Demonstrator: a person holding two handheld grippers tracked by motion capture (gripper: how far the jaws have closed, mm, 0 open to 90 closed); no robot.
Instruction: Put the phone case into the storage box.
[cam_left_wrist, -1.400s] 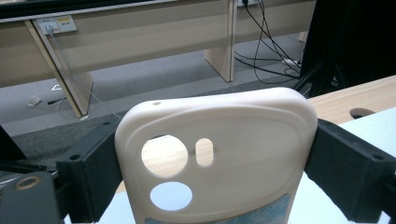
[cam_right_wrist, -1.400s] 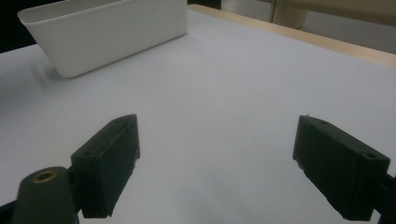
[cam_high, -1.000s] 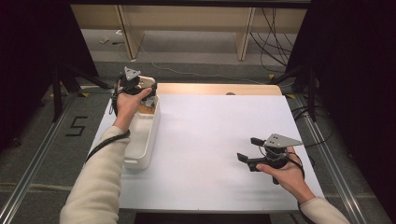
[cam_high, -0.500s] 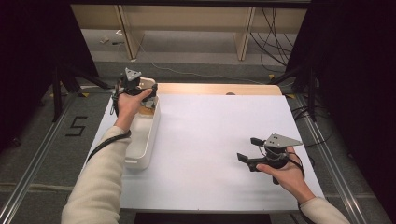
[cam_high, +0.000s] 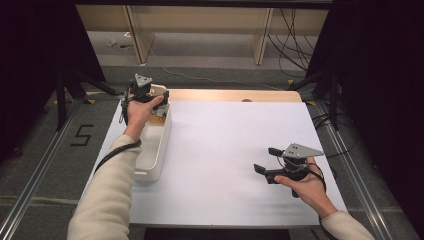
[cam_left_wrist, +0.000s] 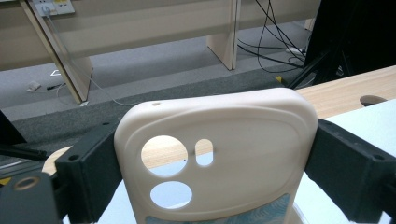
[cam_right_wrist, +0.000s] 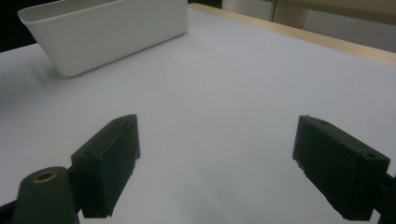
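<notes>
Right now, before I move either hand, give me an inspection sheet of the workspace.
Surface: white sheet over a wooden table, bare in the middle.
Job's things: cream phone case with camera cut-outs, upright between the left gripper's jaws; white bin at the sheet's left edge, something brownish inside at its far end, too small to name.
Clutter: nothing seen.
Grippers: left gripper above the bin's far end, shut on the case; right gripper open, nothing between its jaws, low over the sheet.
Cables: one along the left sleeve; loose black ones on the floor beyond.
Surroundings: grey floor, wooden furniture legs, dark stands, a "5" marked on the floor.
</notes>
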